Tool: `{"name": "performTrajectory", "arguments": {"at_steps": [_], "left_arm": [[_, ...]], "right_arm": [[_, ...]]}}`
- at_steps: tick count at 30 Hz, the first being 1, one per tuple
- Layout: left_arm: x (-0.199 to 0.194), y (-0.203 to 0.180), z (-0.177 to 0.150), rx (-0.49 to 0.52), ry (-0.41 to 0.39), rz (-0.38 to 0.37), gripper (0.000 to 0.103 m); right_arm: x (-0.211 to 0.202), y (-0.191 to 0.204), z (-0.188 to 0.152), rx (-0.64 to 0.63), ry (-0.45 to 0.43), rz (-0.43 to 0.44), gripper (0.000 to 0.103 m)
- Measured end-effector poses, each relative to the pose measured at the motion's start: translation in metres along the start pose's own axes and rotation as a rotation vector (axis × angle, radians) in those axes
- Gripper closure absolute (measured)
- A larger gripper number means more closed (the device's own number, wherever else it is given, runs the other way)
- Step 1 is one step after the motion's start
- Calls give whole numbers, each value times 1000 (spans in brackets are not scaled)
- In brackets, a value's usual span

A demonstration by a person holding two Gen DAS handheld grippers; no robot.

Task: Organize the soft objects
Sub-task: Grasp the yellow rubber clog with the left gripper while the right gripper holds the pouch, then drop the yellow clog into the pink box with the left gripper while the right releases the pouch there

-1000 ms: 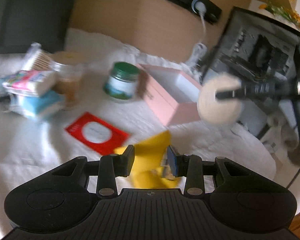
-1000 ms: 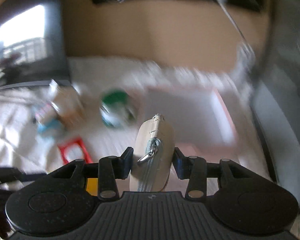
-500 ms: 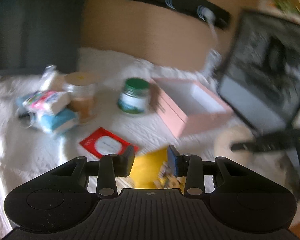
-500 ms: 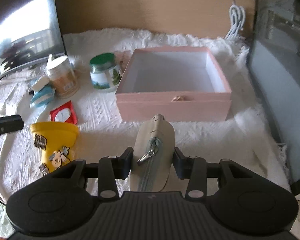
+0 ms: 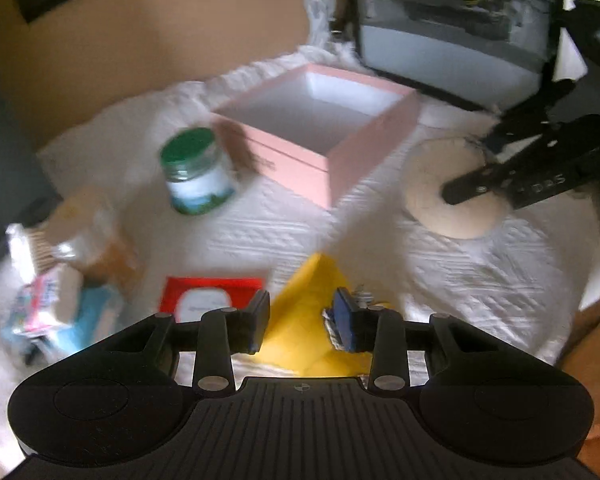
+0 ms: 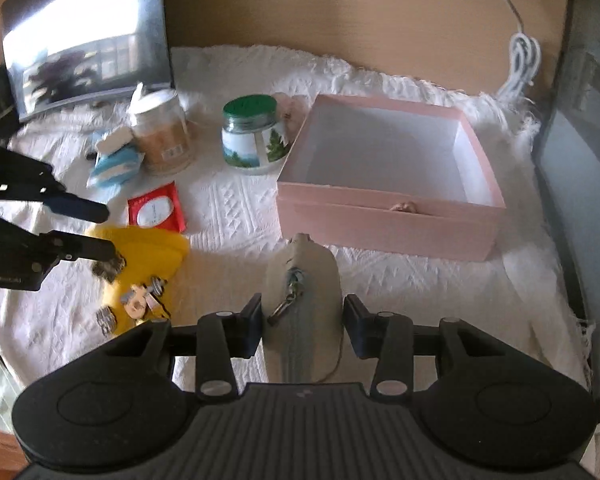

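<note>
Between the right gripper's pads, a beige zip pouch sits clamped, zipper edge up, long axis pointing ahead; beyond lies the open pink box — nearer this hand; left gripper straddles the yellow cloth, grip unclear — blurred

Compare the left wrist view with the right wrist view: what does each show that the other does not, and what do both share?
Left wrist only: the round flat side of the beige pouch.
Right wrist only: that pouch's zipper, and the dark screen at the back left.
Both: the empty pink box, the green-lidded jar, the red card, the yellow pouch, and the white cloth.
</note>
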State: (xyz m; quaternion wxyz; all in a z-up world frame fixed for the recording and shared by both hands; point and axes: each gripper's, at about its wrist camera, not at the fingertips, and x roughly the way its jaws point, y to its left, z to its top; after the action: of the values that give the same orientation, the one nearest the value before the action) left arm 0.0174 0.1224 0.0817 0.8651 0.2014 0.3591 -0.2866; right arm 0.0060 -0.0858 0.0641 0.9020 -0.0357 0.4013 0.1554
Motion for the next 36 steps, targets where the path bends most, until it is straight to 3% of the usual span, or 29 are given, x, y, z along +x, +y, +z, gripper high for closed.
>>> {"name": "performTrajectory", "arguments": {"at_steps": [3,10,13,19,26,31,36], "left_arm": [[11,2,-6,-54,-8,-30,52],[26,8,-17,-33,47,-50,52],[29,11,-20,-45,59,-67,59],[37,17,-28,-188,51,-144,78],[37,12,-38,-296,-22,-137,84],[29,-5,-31,-253,-66,-104,91],[14,-19,-9,-204,-118,-106,91]], "right_arm": [[10,0,-4,-6,39,-31,61],[15,-4,-12,7,74,-54,61],[17,-4,-9,9,75,-54,61],[21,-5,-4,14,67,-54,60],[1,-16,0,37,32,-73,61],[-20,-34,5,74,-8,-86,61],[-39,-49,5,122,-61,-110,61]]}}
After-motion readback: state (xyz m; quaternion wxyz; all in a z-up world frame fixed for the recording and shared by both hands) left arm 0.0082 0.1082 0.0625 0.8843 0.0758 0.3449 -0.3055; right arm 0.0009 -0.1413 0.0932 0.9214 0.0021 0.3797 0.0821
